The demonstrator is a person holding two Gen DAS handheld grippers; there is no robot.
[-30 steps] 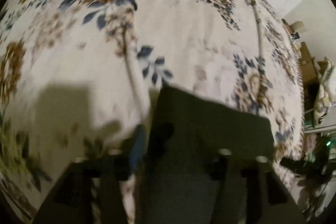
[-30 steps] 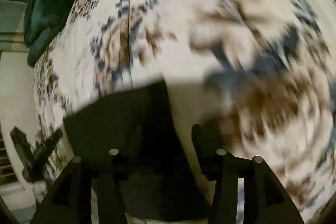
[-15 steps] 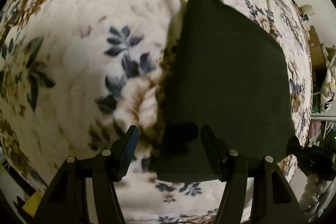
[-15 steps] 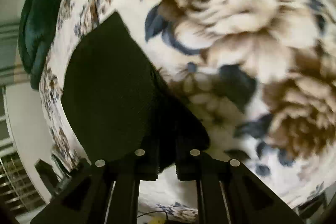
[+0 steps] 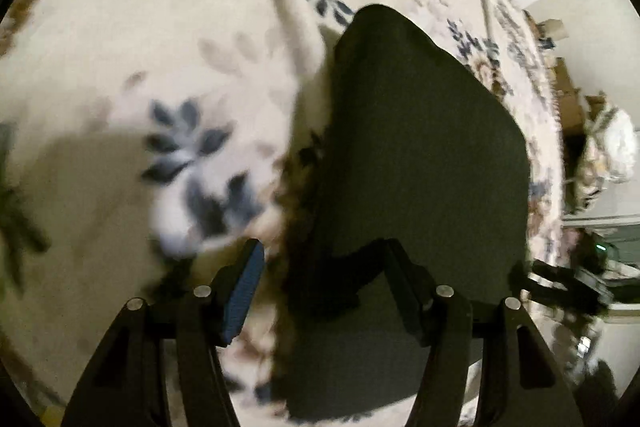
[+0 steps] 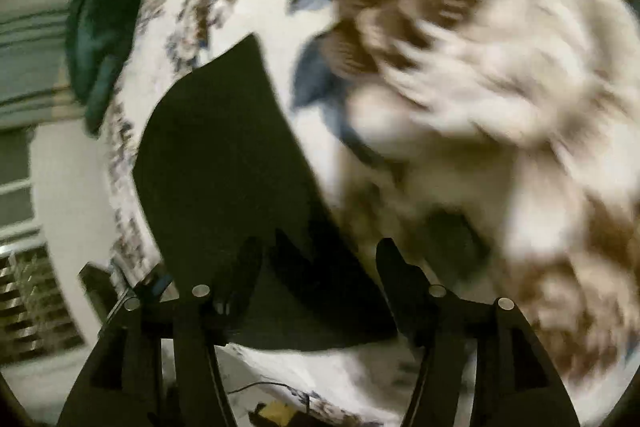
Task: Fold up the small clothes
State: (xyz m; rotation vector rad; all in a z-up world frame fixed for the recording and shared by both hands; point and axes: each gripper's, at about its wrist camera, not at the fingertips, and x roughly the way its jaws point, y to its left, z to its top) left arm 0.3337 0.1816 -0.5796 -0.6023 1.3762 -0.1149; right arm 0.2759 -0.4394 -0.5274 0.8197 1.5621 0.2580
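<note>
On the floral blanket [image 5: 120,75], dark folded garment [image 5: 420,147] beneath both wide-open, empty hand-held grippers [image 5: 324,271] [image 6: 318,263].

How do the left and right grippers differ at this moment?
The left gripper shows a blue pad on one finger; the right gripper shows only black fingers. The dark garment lies toward the left gripper's right finger, but toward the right gripper's left finger. Both are open, gripping nothing.

A home bedroom.
A floral blanket [image 5: 168,39] covers a bed; a dark green pillow [image 6: 100,23] lies at its far end, window blinds [image 6: 36,299] beyond its edge.
</note>
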